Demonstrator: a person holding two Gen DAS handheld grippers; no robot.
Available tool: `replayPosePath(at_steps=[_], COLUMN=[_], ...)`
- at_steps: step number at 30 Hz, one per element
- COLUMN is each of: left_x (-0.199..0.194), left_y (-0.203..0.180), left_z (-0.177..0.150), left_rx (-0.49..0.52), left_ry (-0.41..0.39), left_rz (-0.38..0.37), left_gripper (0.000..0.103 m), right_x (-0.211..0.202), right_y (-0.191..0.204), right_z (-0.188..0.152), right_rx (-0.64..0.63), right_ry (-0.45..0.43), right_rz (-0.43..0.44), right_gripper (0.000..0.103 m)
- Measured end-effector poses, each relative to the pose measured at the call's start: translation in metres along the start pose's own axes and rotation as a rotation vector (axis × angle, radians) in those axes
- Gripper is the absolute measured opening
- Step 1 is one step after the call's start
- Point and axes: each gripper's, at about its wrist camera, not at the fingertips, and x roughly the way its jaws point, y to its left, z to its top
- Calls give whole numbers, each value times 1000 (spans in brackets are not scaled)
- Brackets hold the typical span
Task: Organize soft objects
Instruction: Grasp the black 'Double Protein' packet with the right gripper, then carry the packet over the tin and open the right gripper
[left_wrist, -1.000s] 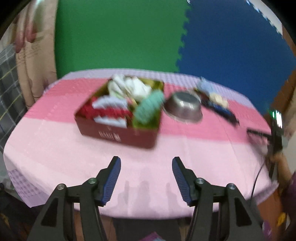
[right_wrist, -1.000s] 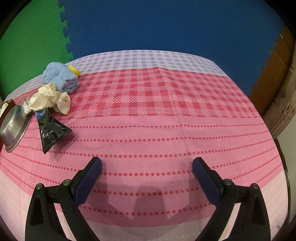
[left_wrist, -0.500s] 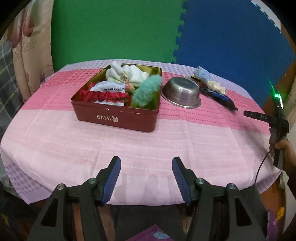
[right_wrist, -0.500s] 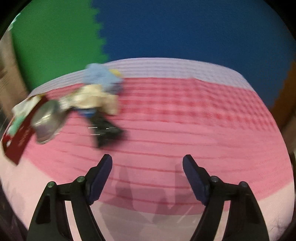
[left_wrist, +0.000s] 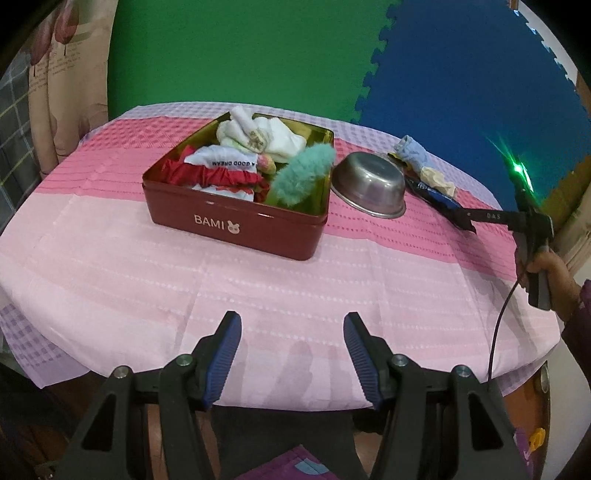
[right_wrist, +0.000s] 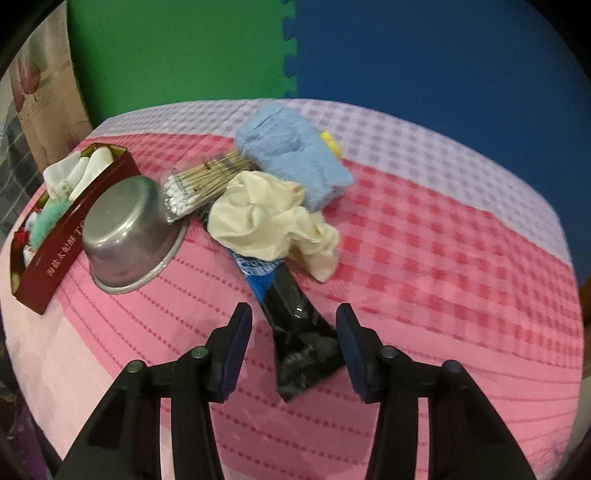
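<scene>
A dark red tin box (left_wrist: 236, 229) marked BAMI holds white socks, red scrunchies and a teal fluffy piece (left_wrist: 301, 173); it also shows at the left in the right wrist view (right_wrist: 62, 243). A cream scrunchie (right_wrist: 273, 221) and a folded light blue towel (right_wrist: 291, 151) lie on the pink cloth beyond my right gripper (right_wrist: 293, 332), which is open above a black tube (right_wrist: 299, 336). My left gripper (left_wrist: 291, 345) is open and empty over the table's near edge, well short of the box. The right gripper shows in the left wrist view (left_wrist: 517, 218).
An overturned steel bowl (right_wrist: 129, 229) sits between the box and the scrunchie. A pack of cotton swabs (right_wrist: 203, 181) lies behind it. A small yellow item (right_wrist: 330, 142) peeks from behind the towel. Green and blue foam mats stand behind the round table (left_wrist: 110, 266).
My right gripper has swung left and closed in on the pile, so the black tube now lies between its fingers. My left gripper has drawn back slightly and steadied.
</scene>
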Motion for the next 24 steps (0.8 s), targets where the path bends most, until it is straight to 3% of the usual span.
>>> replayPosePath(at_steps=[6, 8, 10, 14, 24], left_x=[5, 5, 6, 3, -25], left_y=[1, 1, 1, 0, -8], left_z=[-1, -1, -1, -1, 1], left_rx=[-1, -3, -4, -3, 8], left_ry=[16, 16, 19, 20, -4], left_rz=[4, 7, 5, 2, 30], left_gripper=[59, 59, 59, 59, 59], right_x=[19, 26, 29, 23, -50], right_y=[8, 13, 20, 31, 70], right_z=[13, 16, 17, 11, -39], right_rx=[-31, -44, -56, -38, 124], right_ry=[64, 88, 100, 110, -11], right_rz=[17, 20, 25, 53, 338], right_gripper=[47, 43, 27, 24, 23])
